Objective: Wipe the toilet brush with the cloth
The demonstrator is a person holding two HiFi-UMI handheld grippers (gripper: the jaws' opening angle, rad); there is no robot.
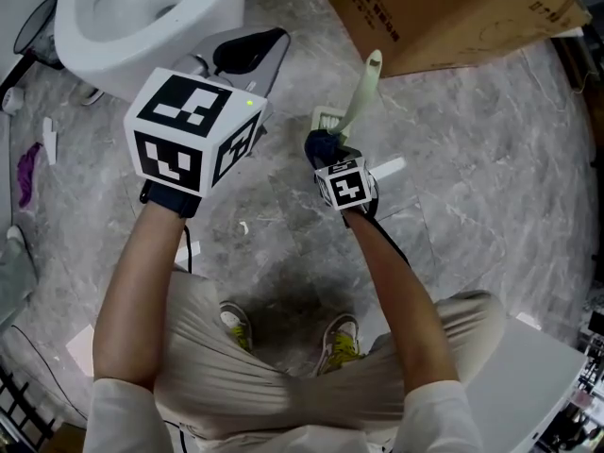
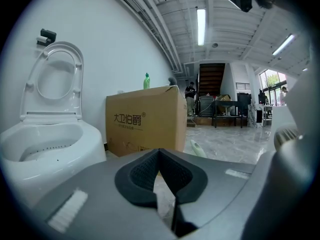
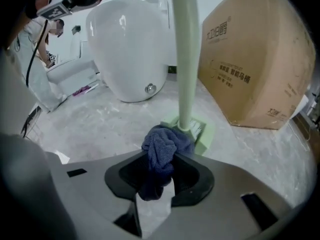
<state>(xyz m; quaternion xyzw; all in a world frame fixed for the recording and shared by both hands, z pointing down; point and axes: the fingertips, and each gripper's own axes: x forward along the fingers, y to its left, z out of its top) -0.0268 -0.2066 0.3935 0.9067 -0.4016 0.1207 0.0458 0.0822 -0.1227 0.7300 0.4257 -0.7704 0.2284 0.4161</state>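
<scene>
The pale green toilet brush (image 1: 362, 87) stands upright in its square green holder (image 3: 200, 132) on the marble floor. A dark blue cloth (image 3: 162, 151) is bunched in my right gripper (image 3: 161, 170), which is shut on it. The cloth presses against the foot of the brush handle (image 3: 183, 59), just above the holder. In the head view the cloth (image 1: 321, 144) sits ahead of my right gripper (image 1: 330, 156). My left gripper (image 1: 269, 43) is raised to the left beside the toilet, well apart from the brush. Its jaws (image 2: 159, 156) are shut with nothing between them.
A white toilet (image 1: 132, 17) with its seat up stands at the far left. A large cardboard box (image 1: 444, 12) lies just behind the brush. A white scrap (image 1: 389, 168) and a purple item (image 1: 26, 173) lie on the floor. The person's shoes (image 1: 340, 343) are below.
</scene>
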